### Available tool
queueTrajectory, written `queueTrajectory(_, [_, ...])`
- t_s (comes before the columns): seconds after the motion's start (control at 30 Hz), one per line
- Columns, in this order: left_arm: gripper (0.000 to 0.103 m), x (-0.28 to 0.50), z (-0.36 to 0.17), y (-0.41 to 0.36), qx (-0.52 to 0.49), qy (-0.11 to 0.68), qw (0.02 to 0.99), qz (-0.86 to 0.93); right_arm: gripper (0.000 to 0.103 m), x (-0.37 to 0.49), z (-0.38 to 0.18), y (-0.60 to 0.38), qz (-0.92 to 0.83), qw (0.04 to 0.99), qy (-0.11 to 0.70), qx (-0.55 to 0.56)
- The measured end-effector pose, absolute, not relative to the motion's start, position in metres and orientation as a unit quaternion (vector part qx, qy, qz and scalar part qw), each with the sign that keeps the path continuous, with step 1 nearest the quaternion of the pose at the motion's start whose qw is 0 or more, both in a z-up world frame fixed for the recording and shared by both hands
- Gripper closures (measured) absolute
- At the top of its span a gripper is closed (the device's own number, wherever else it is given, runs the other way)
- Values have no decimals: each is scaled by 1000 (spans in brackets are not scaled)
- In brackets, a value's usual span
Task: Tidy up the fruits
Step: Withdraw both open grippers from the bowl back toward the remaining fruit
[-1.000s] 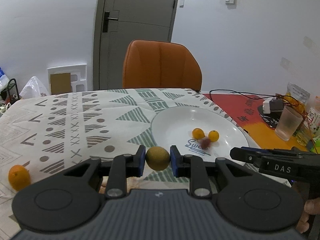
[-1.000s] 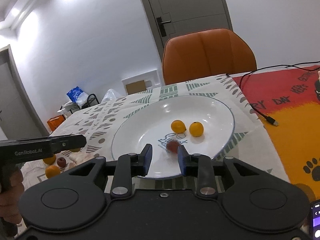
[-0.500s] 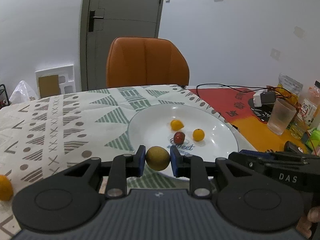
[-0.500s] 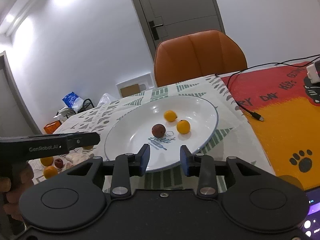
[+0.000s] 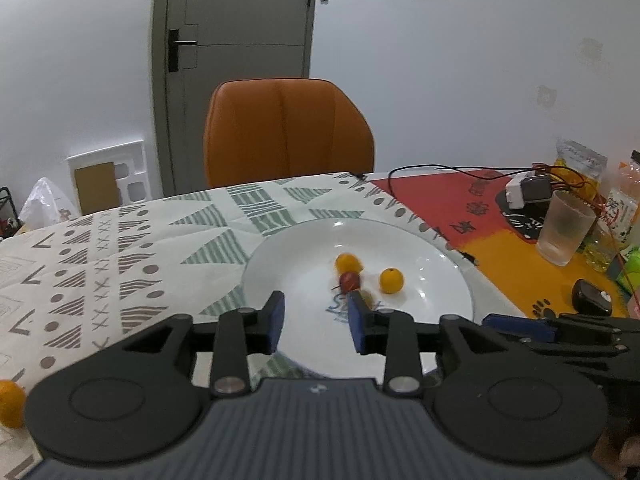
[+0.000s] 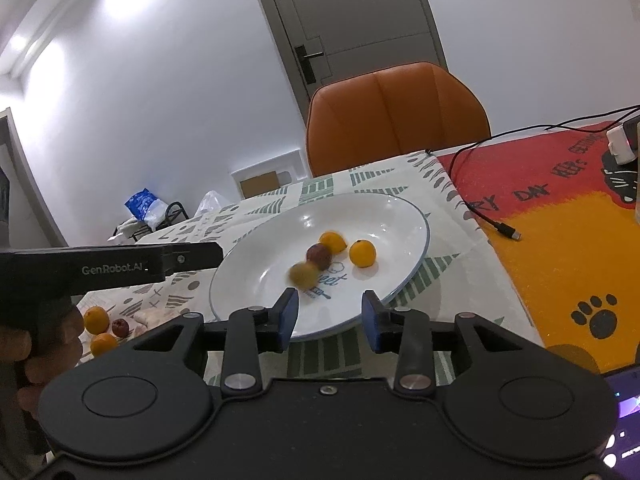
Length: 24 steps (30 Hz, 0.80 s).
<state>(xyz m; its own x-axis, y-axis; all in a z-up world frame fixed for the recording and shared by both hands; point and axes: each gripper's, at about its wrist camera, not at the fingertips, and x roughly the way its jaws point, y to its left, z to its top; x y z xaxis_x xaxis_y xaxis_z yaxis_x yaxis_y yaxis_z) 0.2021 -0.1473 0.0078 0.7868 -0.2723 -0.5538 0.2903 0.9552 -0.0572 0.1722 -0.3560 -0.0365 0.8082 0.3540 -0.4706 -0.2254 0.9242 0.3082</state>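
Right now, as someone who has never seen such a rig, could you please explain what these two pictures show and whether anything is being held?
There is no robot here: a person holds a two-finger gripper in each hand, and a fisheye camera on each looks forward along its fingers. One picture comes from the left gripper, the other from the right gripper.

Both look over a table with a patterned cloth at a white plate. In the plate lie two small oranges, a dark red fruit and a blurred greenish-brown fruit. More small fruit waits on the cloth. A chair stands behind.

Nothing is held: both grippers' jaws are opening, with nothing between them.
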Motion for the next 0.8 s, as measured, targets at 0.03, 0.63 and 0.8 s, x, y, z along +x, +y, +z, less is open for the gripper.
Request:
queueTrajectory(0.03, [63,201,8,-144,17,289,946,-144,66,172,-36,-355,154,943,269,119])
queueTrajectory(0.63, [20,159,18,-84,1,260,963,-66,45,153,-22,-337,158,948,256,102])
queueTrajectory(0.8, [16,149,22,-65,-28,262,963,-51,32,144,-14,-331,158,953,243,92])
